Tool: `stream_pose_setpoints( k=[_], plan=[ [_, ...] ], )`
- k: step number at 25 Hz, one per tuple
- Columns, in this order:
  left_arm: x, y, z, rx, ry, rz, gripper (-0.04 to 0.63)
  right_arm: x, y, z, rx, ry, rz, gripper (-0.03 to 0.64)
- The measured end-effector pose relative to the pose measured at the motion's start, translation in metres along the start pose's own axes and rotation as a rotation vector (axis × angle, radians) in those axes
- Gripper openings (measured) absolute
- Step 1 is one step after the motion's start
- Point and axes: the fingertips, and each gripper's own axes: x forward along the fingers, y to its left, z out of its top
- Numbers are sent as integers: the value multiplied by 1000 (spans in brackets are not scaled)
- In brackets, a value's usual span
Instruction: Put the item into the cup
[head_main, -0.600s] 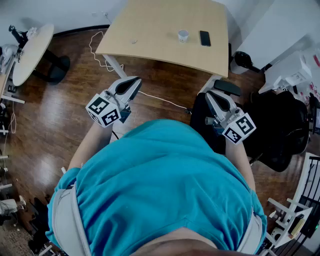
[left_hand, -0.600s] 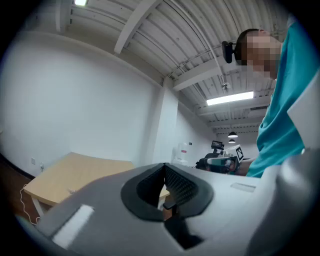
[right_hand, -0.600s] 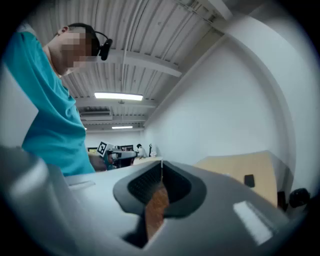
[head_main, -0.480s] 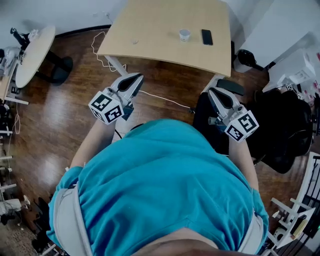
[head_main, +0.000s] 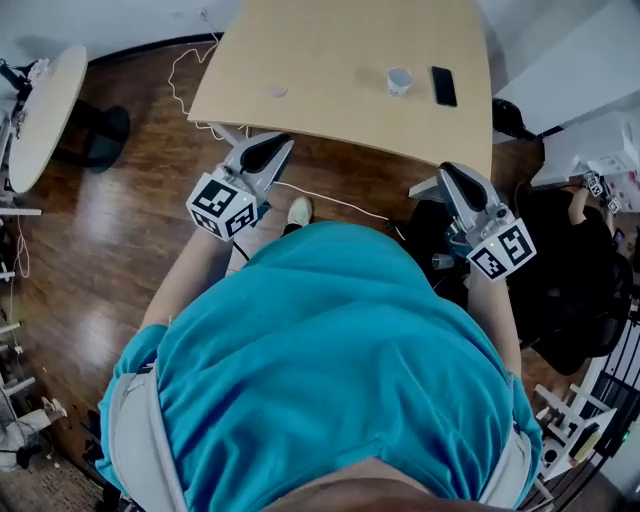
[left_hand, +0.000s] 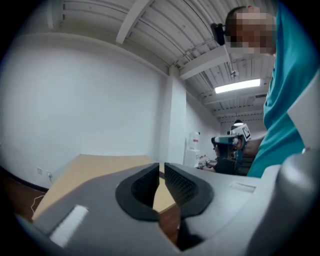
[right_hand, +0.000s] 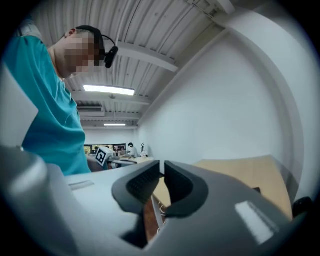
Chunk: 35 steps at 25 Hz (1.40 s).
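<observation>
You are holding the left tongs (head_main: 268, 150) and right tongs (head_main: 450, 172) pinched together, empty, short of the surface (head_main: 330, 50), likely readying a reach, the item (head_main: 278, 91) lying well left of the cup (head_main: 399, 81).

— What is the tabletop (head_main: 330, 60) made of?
— Pale wood, or a wood-look laminate. It's smooth and matt. The floor (head_main: 110, 250) is dark wooden plank, polished enough to throw back light.
— And the tools?
— The left gripper (head_main: 280, 143) and right gripper (head_main: 447, 170) have smooth, matt grey plastic shells. The pads (left_hand: 146, 187) are black, finely ribbed and rubbery-looking.
— The cup (head_main: 400, 81)?
— White and dull. I can't tell whether it's paper or plastic. The phone (head_main: 443, 86) is black and glossy. The shirt (head_main: 330, 380) is teal cloth, matt and softly creased.
</observation>
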Motion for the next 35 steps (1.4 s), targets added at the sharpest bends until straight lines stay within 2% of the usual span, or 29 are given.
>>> stream_pose_setpoints(
  k=[3,7,11,14,20,24,29,35],
  plan=[
    [23,61,-35,25,85,0,31,50,-25,2,43,-18,-46,21],
    [48,121,-54,1,175,-10,83,95,-56,9,52,-5,-105,31],
    [80,183,-85,21,284,51,124,125,-97,-7,46,49,-144,37],
    [104,209,-124,37,420,83,154,134,-127,-28,64,94,-142,44],
    [141,220,-208,131,779,44,179,136,-161,-66,132,164,-37,48],
    [147,240,-254,182,958,23,171,129,-178,-74,164,201,-5,48],
    [153,260,-280,184,1066,29,125,122,-195,-84,191,224,-12,48],
    [152,262,-282,180,1092,-6,91,121,-197,-90,209,235,-23,48]
  ],
)
